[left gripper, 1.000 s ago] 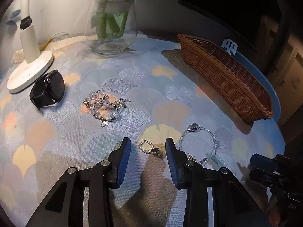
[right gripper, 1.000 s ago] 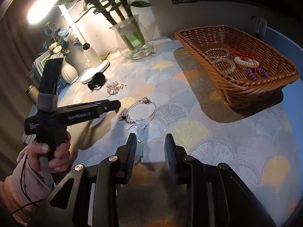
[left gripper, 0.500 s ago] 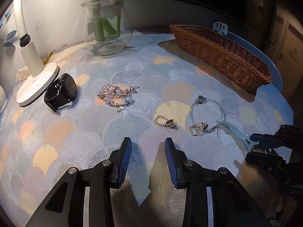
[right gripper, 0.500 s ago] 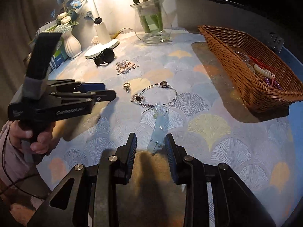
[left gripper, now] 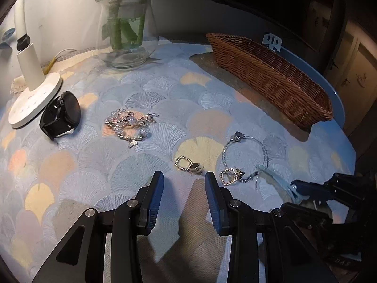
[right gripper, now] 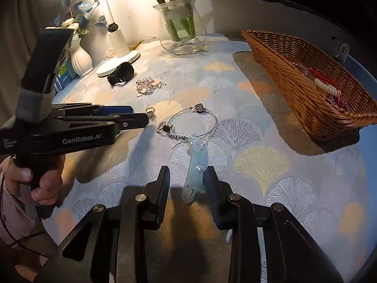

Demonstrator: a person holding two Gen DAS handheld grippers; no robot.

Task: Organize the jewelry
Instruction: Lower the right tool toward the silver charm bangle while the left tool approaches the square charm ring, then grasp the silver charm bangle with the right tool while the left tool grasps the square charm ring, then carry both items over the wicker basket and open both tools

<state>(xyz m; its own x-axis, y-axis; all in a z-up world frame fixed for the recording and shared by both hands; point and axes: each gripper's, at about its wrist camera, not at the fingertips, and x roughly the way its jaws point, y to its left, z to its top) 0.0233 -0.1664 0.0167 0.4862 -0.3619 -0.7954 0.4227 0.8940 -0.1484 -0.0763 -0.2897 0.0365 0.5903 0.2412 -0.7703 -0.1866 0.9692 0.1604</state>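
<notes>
A pale blue hair clip (right gripper: 196,165) lies on the cloth, its near end between the open fingers of my right gripper (right gripper: 186,184); it also shows in the left wrist view (left gripper: 278,184). A silver bangle (left gripper: 245,155) with a square charm lies just beyond it. A small gold earring (left gripper: 188,165) lies just ahead of my open, empty left gripper (left gripper: 183,184). A crystal bead bracelet (left gripper: 129,123) and a black watch (left gripper: 61,118) lie farther left. The wicker basket (right gripper: 304,89) at the right holds several bracelets.
A glass vase (left gripper: 126,26) with green stems stands at the back. A white lamp base (left gripper: 33,96) sits by the watch. A white flower vase (right gripper: 80,56) stands at the far left. The table's edge (left gripper: 339,108) runs behind the basket.
My right gripper has moved forward so the hair clip's end lies between its fingers. My left gripper has drawn back, then moved toward the gold earring again.
</notes>
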